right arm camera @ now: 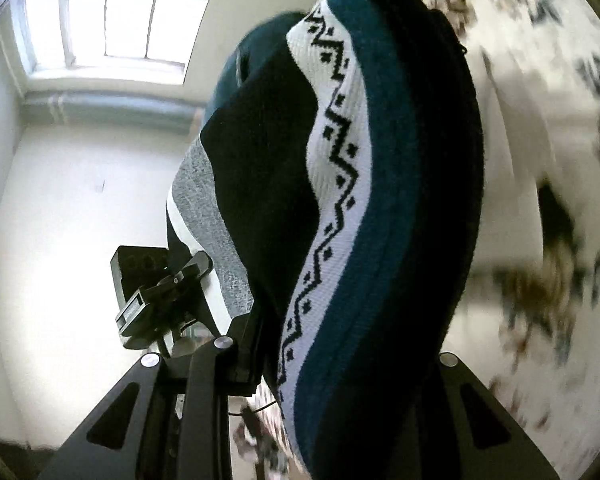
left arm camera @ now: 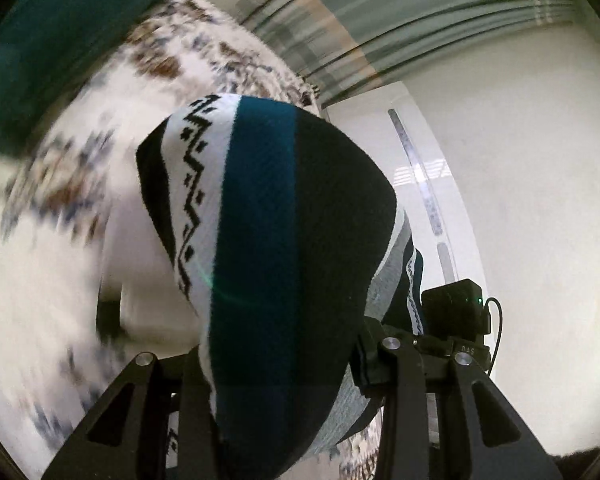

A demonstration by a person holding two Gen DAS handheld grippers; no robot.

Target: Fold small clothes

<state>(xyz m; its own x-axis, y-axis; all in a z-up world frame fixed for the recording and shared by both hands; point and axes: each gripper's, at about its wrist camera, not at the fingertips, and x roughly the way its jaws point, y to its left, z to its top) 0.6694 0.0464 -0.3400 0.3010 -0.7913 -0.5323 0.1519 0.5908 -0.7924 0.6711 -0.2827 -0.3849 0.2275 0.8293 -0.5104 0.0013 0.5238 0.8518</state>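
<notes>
A small knit sweater with black, teal, grey and white bands and a black zigzag pattern hangs in the air between both grippers. My left gripper is shut on one part of it, and the cloth bulges up over its fingers. In the right wrist view the same sweater rises from my right gripper, which is shut on it. Each view shows the other gripper at the garment's far side: the right gripper's body and the left gripper's body. The fingertips are hidden by the cloth.
A white bedspread with brown and blue flecks lies below, blurred by motion, and shows again as the bedspread. A teal cloth sits at the top left. White walls, a door and a window surround.
</notes>
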